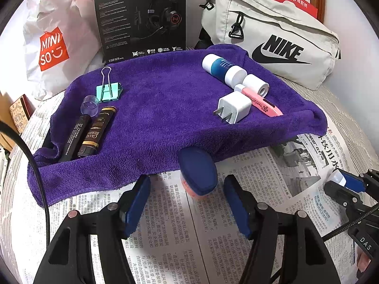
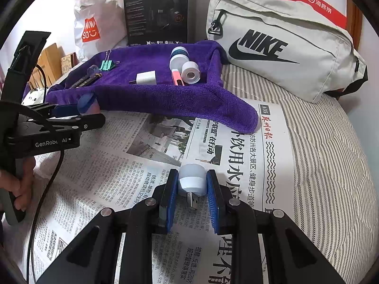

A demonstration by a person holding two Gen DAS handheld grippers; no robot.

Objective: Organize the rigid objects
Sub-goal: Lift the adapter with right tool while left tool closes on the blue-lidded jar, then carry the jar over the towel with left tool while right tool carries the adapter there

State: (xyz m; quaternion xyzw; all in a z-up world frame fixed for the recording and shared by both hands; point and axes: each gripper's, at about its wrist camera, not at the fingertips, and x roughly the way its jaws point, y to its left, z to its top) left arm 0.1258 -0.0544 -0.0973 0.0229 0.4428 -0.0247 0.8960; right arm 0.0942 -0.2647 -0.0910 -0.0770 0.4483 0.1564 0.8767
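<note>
The left gripper stands released on either side of a blue-capped jar at the towel's near edge, pads clear of it. The right gripper clenches a small white USB light above the newspaper. On the towel lie a charger, tape roll and binder clip.

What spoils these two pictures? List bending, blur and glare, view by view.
Left wrist view: fisheye bends the purple towel and darkens the corners; the blue-capped bottle up close looks soft. Right wrist view: same bending, striped bedding curves; wall behind washed out, newspaper print stays sharp.
</note>
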